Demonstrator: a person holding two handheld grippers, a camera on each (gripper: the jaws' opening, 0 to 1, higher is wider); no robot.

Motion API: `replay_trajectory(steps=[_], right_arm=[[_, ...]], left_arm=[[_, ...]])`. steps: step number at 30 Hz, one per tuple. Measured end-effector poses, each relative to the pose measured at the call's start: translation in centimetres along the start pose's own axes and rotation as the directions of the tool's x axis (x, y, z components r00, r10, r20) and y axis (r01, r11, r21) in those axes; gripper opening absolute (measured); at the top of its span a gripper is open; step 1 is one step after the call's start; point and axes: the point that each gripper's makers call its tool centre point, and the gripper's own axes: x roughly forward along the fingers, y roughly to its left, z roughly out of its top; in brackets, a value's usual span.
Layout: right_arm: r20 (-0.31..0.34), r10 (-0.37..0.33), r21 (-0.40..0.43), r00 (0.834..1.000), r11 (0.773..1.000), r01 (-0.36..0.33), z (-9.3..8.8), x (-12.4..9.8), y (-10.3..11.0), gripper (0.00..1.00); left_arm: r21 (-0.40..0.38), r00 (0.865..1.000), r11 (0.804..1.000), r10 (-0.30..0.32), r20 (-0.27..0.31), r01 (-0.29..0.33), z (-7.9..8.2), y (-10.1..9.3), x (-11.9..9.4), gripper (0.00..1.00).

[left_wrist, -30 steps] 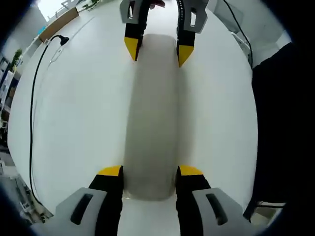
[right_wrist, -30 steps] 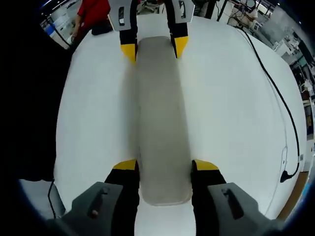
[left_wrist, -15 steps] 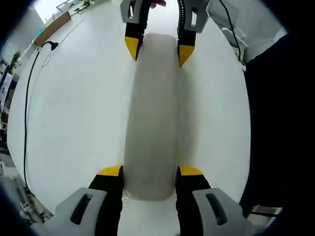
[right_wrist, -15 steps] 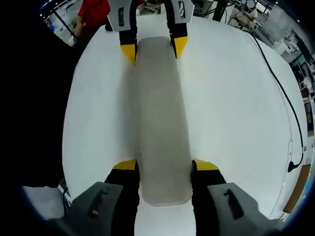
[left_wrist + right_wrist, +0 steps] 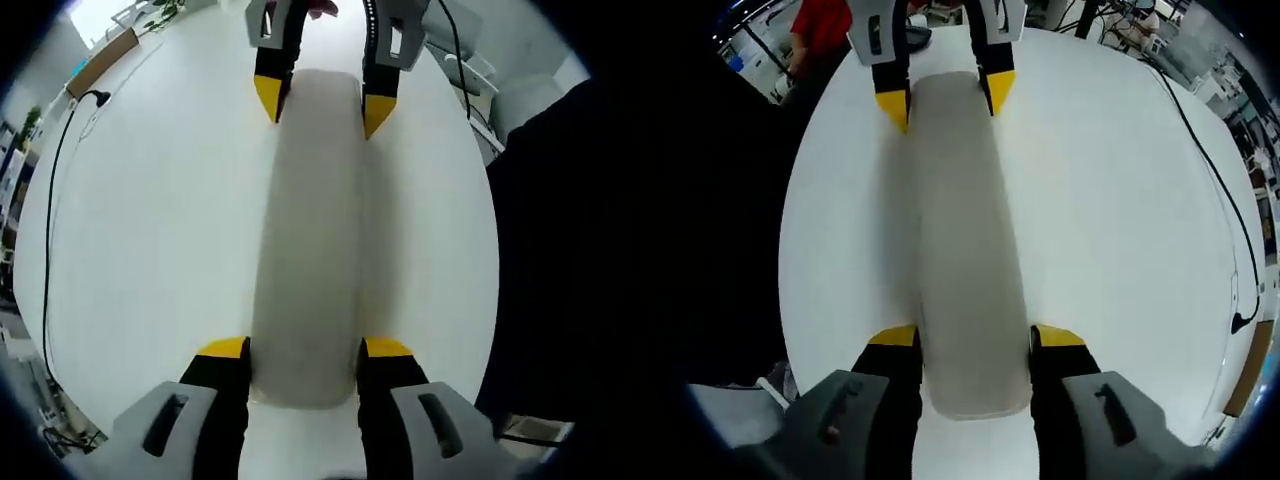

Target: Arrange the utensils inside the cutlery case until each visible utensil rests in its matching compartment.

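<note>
A long, pale grey cutlery case with its lid on stretches between both grippers over the white table. My left gripper is shut on its near end in the left gripper view. At the far end, my right gripper clamps the case too. In the right gripper view the case runs from my right gripper up to the left gripper. A soft shadow lies along one side of the case. The closed case hides whatever is inside.
A black cable runs along the table's far side, and the same cable curves near the edge in the right gripper view. Dark clothing stands close beside the table. A person in red is beyond it.
Both views have drifted a little, so the table edge and dark clothing sit closer in. Both grippers keep the same hold on the case.
</note>
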Motion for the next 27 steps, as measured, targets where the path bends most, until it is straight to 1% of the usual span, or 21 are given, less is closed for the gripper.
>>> replay_trajectory(steps=[3, 4, 6, 7, 9, 10, 11, 13, 14, 15, 16, 18, 19, 20, 21, 22, 23, 24, 25, 26, 27], right_arm=[[0.037, 0.001, 0.015, 0.999, 1.0, -0.001, -0.1, -0.1, 0.0, 0.42], [0.067, -0.002, 0.029, 0.998, 1.0, 0.0, 0.0, -0.1, 0.0, 0.42], [0.114, -0.017, 0.04, 0.993, 0.999, 0.012, 0.2, -0.2, -0.1, 0.45], [0.127, -0.08, 0.067, 0.989, 0.995, 0.072, 0.2, -0.5, -0.8, 0.5], [0.151, -0.113, 0.078, 0.982, 0.992, 0.102, 0.1, -1.0, -0.8, 0.63], [0.17, -0.119, 0.092, 0.978, 0.99, 0.104, -0.1, -1.7, -0.6, 0.66], [0.196, -0.13, 0.108, 0.972, 0.988, 0.11, 0.0, -2.2, -0.5, 0.67], [0.271, -0.168, 0.167, 0.948, 0.978, 0.126, -0.2, -4.1, -0.6, 0.69], [0.298, -0.186, 0.2, 0.936, 0.971, 0.129, -0.4, -4.8, -0.7, 0.72], [0.334, -0.207, 0.24, 0.92, 0.962, 0.129, -0.6, -5.7, -0.7, 0.78], [0.374, -0.238, 0.297, 0.896, 0.946, 0.128, -1.0, -6.8, -0.9, 0.82], [0.397, -0.289, 0.381, 0.871, 0.916, 0.13, -2.2, -8.2, -1.1, 0.91], [0.392, -0.329, 0.441, 0.859, 0.887, 0.139, -3.4, -9.0, -1.4, 0.95], [0.392, -0.368, 0.486, 0.843, 0.861, 0.15, -4.3, -9.7, -1.6, 0.98], [0.391, -0.398, 0.515, 0.83, 0.842, 0.161, -5.0, -10.2, -1.6, 0.99], [0.387, -0.427, 0.557, 0.817, 0.814, 0.162, -5.9, -10.8, -1.5, 0.99], [0.385, -0.445, 0.586, 0.809, 0.795, 0.158, -6.4, -11.1, -1.4, 0.99], [0.387, -0.465, 0.619, 0.796, 0.771, 0.149, -7.0, -11.4, -1.3, 0.99], [0.387, -0.476, 0.631, 0.79, 0.761, 0.149, -7.3, -11.5, -1.2, 0.99], [0.382, -0.483, 0.645, 0.788, 0.75, 0.147, -7.7, -11.5, -1.2, 0.99], [0.376, -0.497, 0.663, 0.782, 0.734, 0.148, -8.0, -11.5, -1.3, 0.99]], left_arm=[[-0.012, 1.0, 1.0, 0.002, 0.007, -0.002, 0.1, -0.1, 0.0, 0.43], [-0.019, 1.0, 1.0, 0.004, 0.021, -0.003, 0.0, -0.1, -0.1, 0.43], [-0.074, 0.998, 0.997, 0.015, 0.058, -0.01, 0.1, -0.2, -0.1, 0.45], [-0.111, 0.997, 0.994, 0.023, 0.076, -0.015, 0.0, -0.2, -0.1, 0.48], [-0.162, 0.992, 0.986, 0.061, 0.107, -0.043, -0.5, 0.3, -0.8, 0.61], [-0.18, 0.986, 0.982, 0.079, 0.15, -0.051, -0.6, 0.6, -1.8, 0.65], [-0.208, 0.978, 0.977, 0.096, 0.185, -0.056, -0.6, 0.9, -2.7, 0.65], [-0.29, 0.958, 0.956, 0.123, 0.258, -0.044, -0.9, 1.2, -4.4, 0.66], [-0.341, 0.937, 0.94, 0.147, 0.318, -0.031, -1.1, 1.4, -5.7, 0.68], [-0.377, 0.914, 0.926, 0.172, 0.368, -0.023, -1.3, 1.7, -6.7, 0.71], [-0.434, 0.878, 0.901, 0.217, 0.427, -0.011, -1.6, 2.1, -8.1, 0.74], [-0.511, 0.829, 0.859, 0.298, 0.473, -0.017, -2.6, 2.7, -9.9, 0.79], [-0.558, 0.799, 0.828, 0.369, 0.475, -0.051, -3.7, 3.1, -11.2, 0.85], [-0.592, 0.753, 0.799, 0.452, 0.478, -0.104, -4.6, 3.6, -12.6, 0.9], [-0.617, 0.713, 0.775, 0.509, 0.482, -0.137, -5.2, 4.0, -13.4, 0.96], [-0.656, 0.667, 0.736, 0.575, 0.474, -0.169, -6.0, 4.2, -14.4, 1.0], [-0.67, 0.65, 0.72, 0.599, 0.468, -0.181, -6.6, 4.1, -14.9, 0.99], [-0.692, 0.634, 0.7, 0.619, 0.463, -0.178, -7.0, 3.9, -15.2, 0.99], [-0.71, 0.625, 0.682, 0.633, 0.456, -0.173, -7.5, 3.6, -15.3, 1.0], [-0.741, 0.604, 0.652, 0.658, 0.449, -0.16, -8.0, 3.2, -15.6, 1.0], [-0.759, 0.58, 0.633, 0.679, 0.451, -0.152, -8.3, 3.1, -16.0, 1.0]])
